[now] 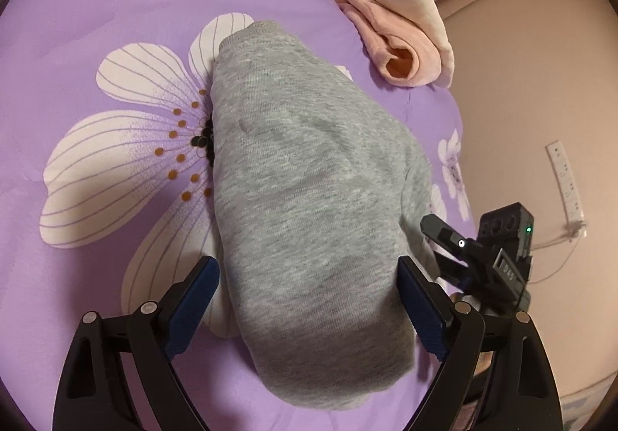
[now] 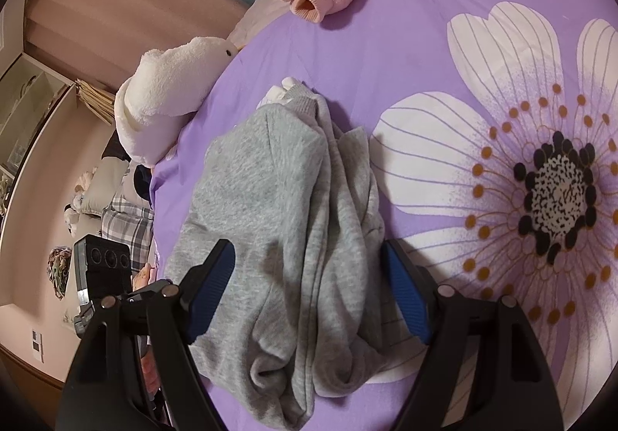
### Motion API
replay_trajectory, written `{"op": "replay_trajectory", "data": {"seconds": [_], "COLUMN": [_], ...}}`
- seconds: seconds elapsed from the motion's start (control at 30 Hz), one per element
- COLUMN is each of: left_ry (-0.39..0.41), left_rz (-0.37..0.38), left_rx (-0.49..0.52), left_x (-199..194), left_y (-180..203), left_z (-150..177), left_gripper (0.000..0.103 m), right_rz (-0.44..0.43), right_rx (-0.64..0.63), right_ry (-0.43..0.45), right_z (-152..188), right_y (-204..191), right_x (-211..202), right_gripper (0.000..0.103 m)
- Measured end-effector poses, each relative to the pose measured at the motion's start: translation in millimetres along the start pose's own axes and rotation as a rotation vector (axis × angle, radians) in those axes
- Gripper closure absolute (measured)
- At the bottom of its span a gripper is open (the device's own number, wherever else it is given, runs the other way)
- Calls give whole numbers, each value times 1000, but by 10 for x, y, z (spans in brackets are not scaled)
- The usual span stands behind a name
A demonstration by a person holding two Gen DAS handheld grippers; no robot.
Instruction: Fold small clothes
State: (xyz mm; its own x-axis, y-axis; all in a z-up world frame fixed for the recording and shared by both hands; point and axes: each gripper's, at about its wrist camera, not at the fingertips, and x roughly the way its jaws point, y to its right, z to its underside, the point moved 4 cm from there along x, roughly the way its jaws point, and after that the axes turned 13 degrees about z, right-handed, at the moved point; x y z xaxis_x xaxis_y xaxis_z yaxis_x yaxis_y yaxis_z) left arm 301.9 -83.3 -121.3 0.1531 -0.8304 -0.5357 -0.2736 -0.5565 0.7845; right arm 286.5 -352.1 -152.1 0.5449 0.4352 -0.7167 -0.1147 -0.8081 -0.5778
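Grey sweatshirt [image 1: 309,199] lies half-folded on the bed [image 1: 96,25]. My left gripper [image 1: 309,299] and right gripper [image 2: 309,292] straddle it, wide, empty. Next fold needs a pinched edge.

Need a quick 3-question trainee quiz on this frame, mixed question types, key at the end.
1. True or false: the left gripper is clamped shut on the grey garment.
2. Which garment lies at the far edge of the purple floral bedspread? A) pink garment B) blue jeans C) black sock
3. What white soft thing sits at the bed's edge in the right wrist view?

Key: 1 false, both the left and the right gripper stand open astride the garment. 2 A. 3 white plush toy.
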Motion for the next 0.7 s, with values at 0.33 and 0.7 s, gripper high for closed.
{"op": "replay_trajectory", "data": {"seconds": [0.33,0.7], "left_ry": [-9,-21], "left_rz": [-30,-38], "left_rx": [28,33], "left_x": [22,108], "left_y": [22,27], "left_z": [1,-27], "left_gripper": [13,12], "right_rz": [3,6], "right_rx": [-4,-7], "right_ry": [-1,-2], "right_z": [8,14], "right_y": [5,7], "right_x": [10,29], "right_gripper": [25,24]}}
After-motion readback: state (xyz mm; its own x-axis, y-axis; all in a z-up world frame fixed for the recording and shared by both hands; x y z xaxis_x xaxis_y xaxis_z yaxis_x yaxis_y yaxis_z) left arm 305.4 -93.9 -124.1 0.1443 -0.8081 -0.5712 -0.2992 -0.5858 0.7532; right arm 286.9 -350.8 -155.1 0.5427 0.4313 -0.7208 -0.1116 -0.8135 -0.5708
